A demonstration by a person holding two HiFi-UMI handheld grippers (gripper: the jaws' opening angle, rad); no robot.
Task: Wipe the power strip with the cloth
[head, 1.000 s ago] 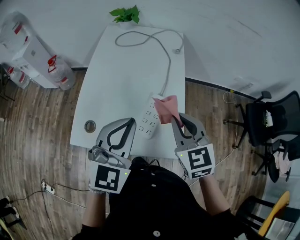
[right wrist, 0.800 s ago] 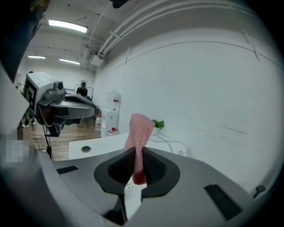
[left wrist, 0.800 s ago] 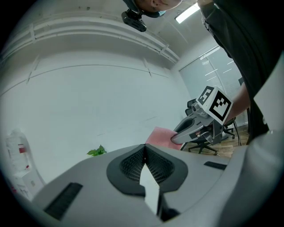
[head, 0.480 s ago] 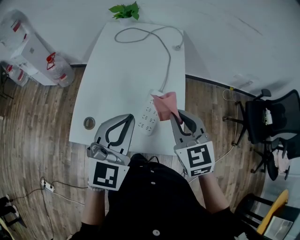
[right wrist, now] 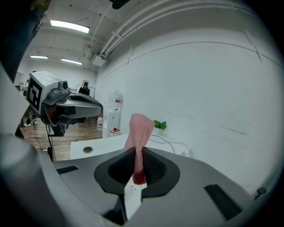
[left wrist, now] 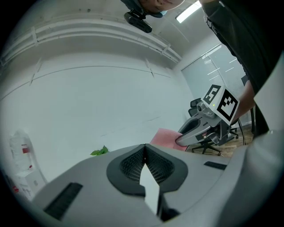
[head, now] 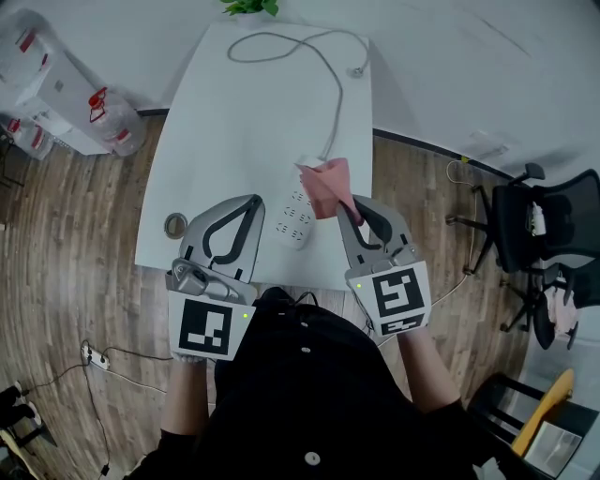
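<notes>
A white power strip (head: 296, 218) lies on the white table (head: 234, 122) near its front edge, and its grey cable (head: 328, 89) runs to the far end. My right gripper (head: 351, 210) is shut on a pink cloth (head: 325, 187), which stands up from the jaws (right wrist: 140, 128) above the strip's right side. The left gripper (head: 253, 204) is shut and holds nothing; it hovers just left of the strip. In the left gripper view the pink cloth (left wrist: 167, 137) shows beside the right gripper (left wrist: 179, 141).
A round cable hole (head: 174, 224) sits at the table's front left corner. A small green plant (head: 249, 6) stands at the far edge. Water bottles (head: 108, 114) stand on the wooden floor at left, and black office chairs (head: 544, 230) at right.
Both grippers and the cloth have shifted slightly up and toward the table relative to the view; the cloth stays held above the strip's right side.
</notes>
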